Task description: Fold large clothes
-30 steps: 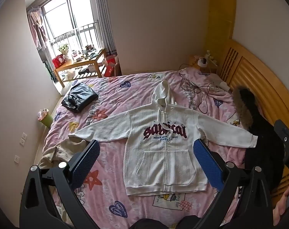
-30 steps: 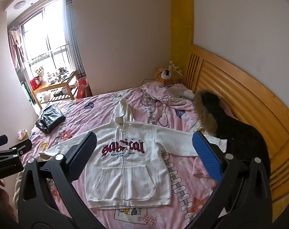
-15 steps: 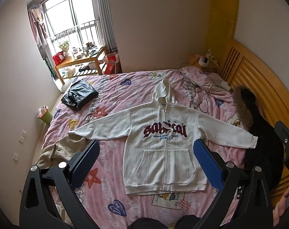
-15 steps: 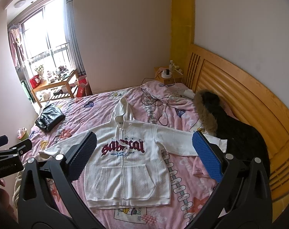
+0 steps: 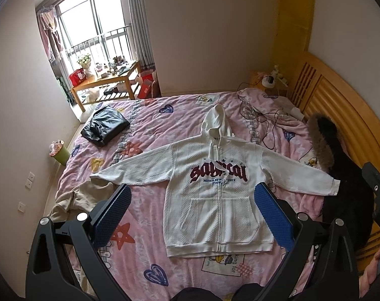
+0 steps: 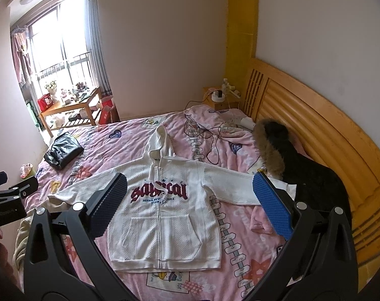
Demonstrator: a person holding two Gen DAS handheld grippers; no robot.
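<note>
Lying flat, sleeves spread, on the pink heart-patterned bedspread [image 5: 149, 115], the white zip hoodie [image 5: 217, 200] sits below both the left gripper [image 5: 192, 210] and right gripper [image 6: 190, 200], jaws apart, near a wooden headboard [image 6: 315, 125].

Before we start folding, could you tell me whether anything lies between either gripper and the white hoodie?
Nothing visible does: the white hoodie lies flat and uncovered on the bed, both jaws open above it.
</note>
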